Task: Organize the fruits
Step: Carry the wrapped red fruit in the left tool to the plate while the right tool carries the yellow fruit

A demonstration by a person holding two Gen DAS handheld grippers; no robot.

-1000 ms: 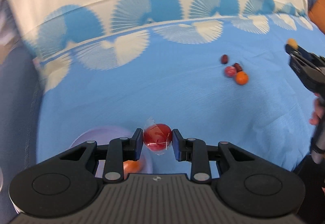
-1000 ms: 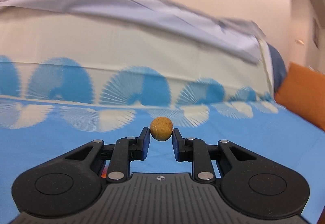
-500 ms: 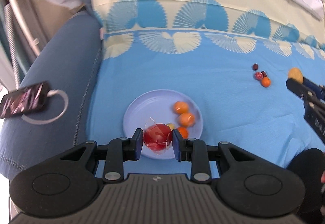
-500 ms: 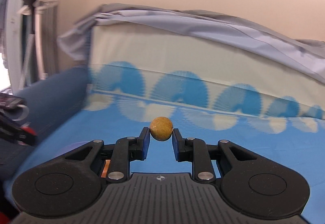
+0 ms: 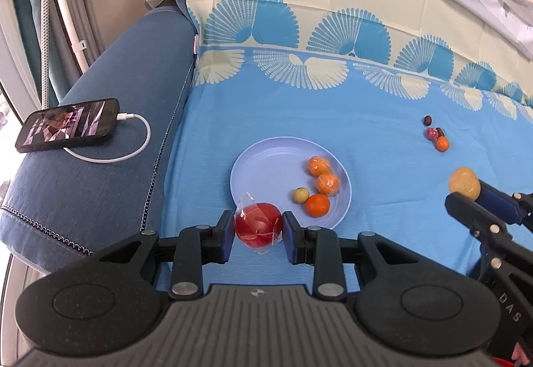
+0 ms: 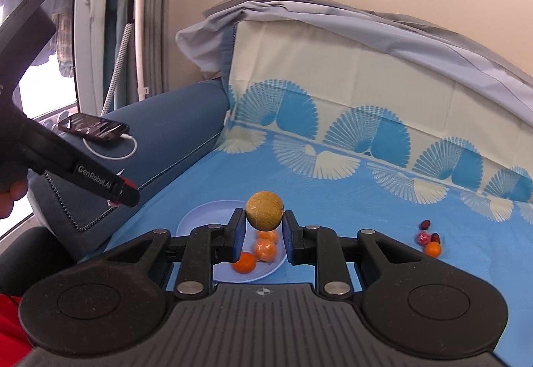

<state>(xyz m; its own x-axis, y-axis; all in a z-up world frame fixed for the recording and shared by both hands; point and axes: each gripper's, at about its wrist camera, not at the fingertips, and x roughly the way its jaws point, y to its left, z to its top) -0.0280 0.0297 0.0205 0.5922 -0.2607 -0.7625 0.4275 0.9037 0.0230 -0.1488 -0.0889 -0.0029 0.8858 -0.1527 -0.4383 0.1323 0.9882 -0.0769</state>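
My left gripper (image 5: 257, 230) is shut on a red plastic-wrapped fruit (image 5: 258, 225), held above the near rim of a pale blue plate (image 5: 263, 167). The plate holds three oranges (image 5: 319, 166) and a small yellow-green fruit (image 5: 300, 194). My right gripper (image 6: 264, 227) is shut on a tan round fruit (image 6: 265, 210), held above the plate (image 6: 200, 220); it shows at the right of the left wrist view (image 5: 464, 190). A small cluster of dark red fruits and one orange (image 5: 442, 144) lies on the blue cloth to the right, also in the right wrist view (image 6: 432, 248).
A phone (image 5: 68, 125) on a white charging cable (image 5: 133, 147) lies on the blue sofa arm (image 5: 100, 174) at the left. A patterned blue cloth (image 5: 333, 120) covers the seat and the backrest. A white stand (image 6: 140, 17) is beyond the sofa arm.
Both grippers have swung left and pulled back, each still holding its fruit. The plate, sofa arm and phone have come into view, and the right gripper has come closer to the plate.
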